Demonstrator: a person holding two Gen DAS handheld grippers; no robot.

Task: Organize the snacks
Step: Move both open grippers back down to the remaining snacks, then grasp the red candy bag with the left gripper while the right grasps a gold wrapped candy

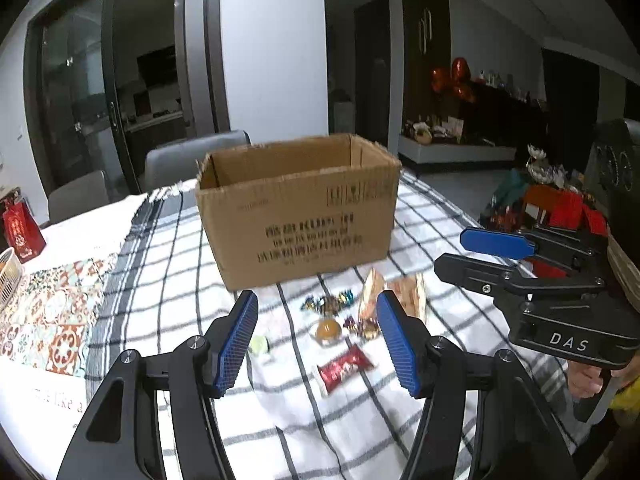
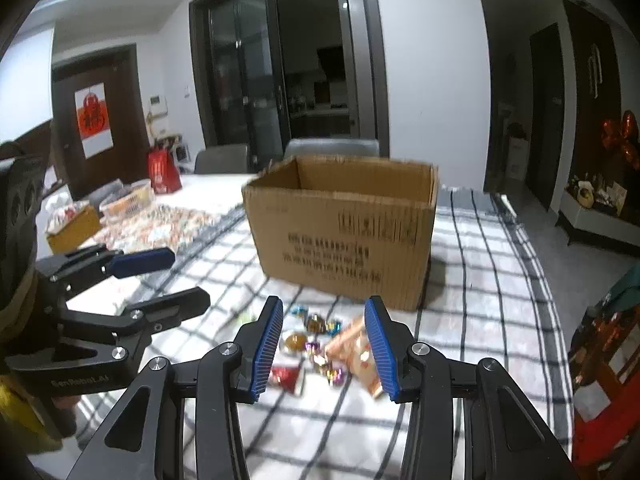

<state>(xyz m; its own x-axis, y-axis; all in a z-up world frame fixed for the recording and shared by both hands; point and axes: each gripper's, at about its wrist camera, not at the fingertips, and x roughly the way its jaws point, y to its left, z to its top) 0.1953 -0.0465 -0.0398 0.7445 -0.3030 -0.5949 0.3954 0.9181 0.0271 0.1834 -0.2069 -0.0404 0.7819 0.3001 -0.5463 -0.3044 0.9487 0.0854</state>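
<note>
left gripper (image 1: 318, 340) wide open, empty, above snacks. right gripper (image 2: 324, 346) wide open, empty, above same pile. one cardboard box (image 1: 298, 208) open-topped on checked cloth (image 1: 180, 248), just beyond snacks. left view counts one red packet (image 1: 344, 366), one green candy (image 1: 259, 345), one round amber sweet (image 1: 328, 330). only right view shows red gift bag (image 2: 162, 172) far left.

Left gripper (image 1: 318, 340) and right gripper (image 2: 324, 346) both held level, side by side, blue-padded jaws spread wide apart, nothing between them.
</note>
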